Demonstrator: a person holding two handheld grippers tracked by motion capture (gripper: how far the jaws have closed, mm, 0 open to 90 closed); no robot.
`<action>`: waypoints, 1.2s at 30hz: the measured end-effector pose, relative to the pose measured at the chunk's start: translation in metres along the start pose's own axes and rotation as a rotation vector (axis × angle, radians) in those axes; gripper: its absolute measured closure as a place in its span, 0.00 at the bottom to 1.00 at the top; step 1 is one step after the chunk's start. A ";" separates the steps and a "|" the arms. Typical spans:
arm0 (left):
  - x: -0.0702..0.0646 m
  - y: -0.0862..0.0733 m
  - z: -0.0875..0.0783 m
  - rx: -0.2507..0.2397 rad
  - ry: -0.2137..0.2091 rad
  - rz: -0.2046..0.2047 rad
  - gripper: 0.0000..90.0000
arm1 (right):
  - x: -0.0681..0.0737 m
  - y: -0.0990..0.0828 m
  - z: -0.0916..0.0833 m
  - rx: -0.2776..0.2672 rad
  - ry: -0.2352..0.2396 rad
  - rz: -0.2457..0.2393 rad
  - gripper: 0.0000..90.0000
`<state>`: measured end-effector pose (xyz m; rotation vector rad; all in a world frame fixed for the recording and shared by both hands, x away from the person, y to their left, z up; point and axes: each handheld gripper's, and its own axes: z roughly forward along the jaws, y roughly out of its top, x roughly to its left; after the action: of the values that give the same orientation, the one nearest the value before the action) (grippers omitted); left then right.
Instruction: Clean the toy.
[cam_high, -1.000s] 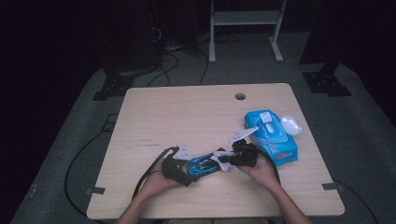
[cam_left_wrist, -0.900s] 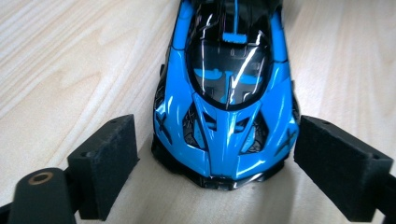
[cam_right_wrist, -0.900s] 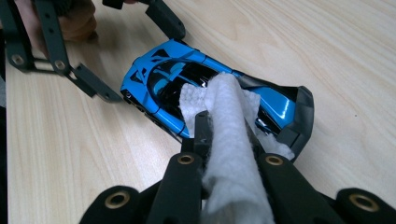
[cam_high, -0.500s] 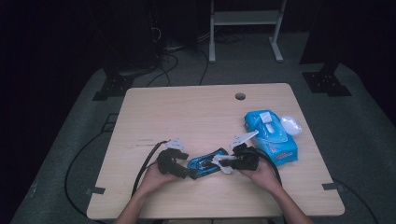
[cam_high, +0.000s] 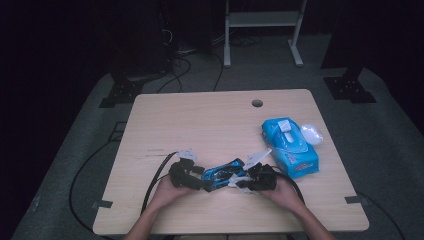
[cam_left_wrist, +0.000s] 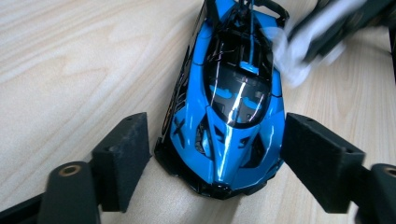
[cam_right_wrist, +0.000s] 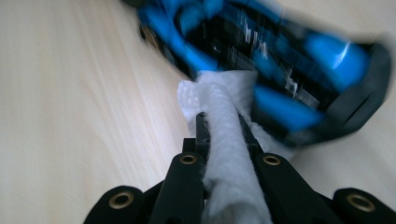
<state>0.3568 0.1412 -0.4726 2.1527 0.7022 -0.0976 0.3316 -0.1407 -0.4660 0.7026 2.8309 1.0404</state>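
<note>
Toy car (cam_high: 223, 174), blue and black, sits on the near part of the wooden table (cam_high: 200, 120), between the two grippers. From the high view, the left gripper (cam_high: 196, 181) is at one end of it and the right gripper (cam_high: 242, 181) at the other, and a blue wipes pack (cam_high: 290, 143) lies further back on the right, well apart from the car. You can't judge the jaws from up there.

Left gripper view: the car's nose (cam_left_wrist: 224, 172) sits between the two black pads (cam_left_wrist: 122, 156), which have just been closing in, but there's a sliver of gap on both sides, so no grip yet. I'd say squeeze on the lower body sides, not the glossy canopy, so it doesn't skid while being wiped.

Right gripper view: jaws clamped tight on a rolled white wipe (cam_right_wrist: 224, 140), its tip touching the car's blurred flank (cam_right_wrist: 280, 60). Light strokes are probably best until the other side actually holds it.
</note>
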 end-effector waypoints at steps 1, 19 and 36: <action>-0.001 0.000 0.002 0.001 0.001 0.008 0.29 | -0.003 -0.004 -0.001 -0.036 0.018 0.030 0.94; -0.001 0.013 0.008 0.014 -0.018 -0.024 0.26 | -0.029 0.008 -0.021 -0.134 -0.001 0.107 0.94; -0.005 0.009 0.009 -0.009 0.010 -0.032 0.37 | -0.018 -0.008 -0.022 -0.210 -0.037 0.068 0.95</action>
<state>0.3592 0.1276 -0.4704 2.1353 0.7411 -0.1007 0.3401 -0.1669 -0.4563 0.7923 2.6319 1.2969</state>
